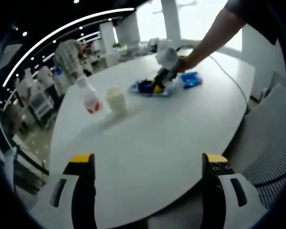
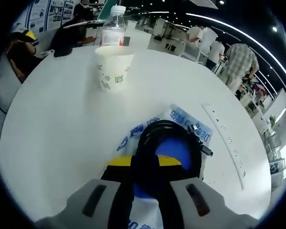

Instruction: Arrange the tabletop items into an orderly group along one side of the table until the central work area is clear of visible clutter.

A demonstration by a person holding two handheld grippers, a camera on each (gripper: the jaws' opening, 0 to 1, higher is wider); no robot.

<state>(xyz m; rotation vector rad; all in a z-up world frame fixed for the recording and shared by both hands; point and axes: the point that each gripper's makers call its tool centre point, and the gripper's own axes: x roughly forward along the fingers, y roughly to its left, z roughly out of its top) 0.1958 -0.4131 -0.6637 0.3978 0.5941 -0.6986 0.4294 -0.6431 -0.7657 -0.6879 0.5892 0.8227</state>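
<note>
The left hand-held gripper (image 1: 150, 164) is wide open, holding nothing, over the near edge of the white table (image 1: 171, 129). The right hand-held gripper (image 2: 148, 164) is closed on a black cable (image 2: 169, 131), which lies on a blue and white bag (image 2: 181, 119) far across the table. A paper cup (image 1: 117, 99) and a water bottle (image 1: 89, 98) stand side by side, near the bag.

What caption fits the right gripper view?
Right gripper closed on a coiled black cable over a blue-printed packet, paper cup and water bottle beyond on the white table.
</note>
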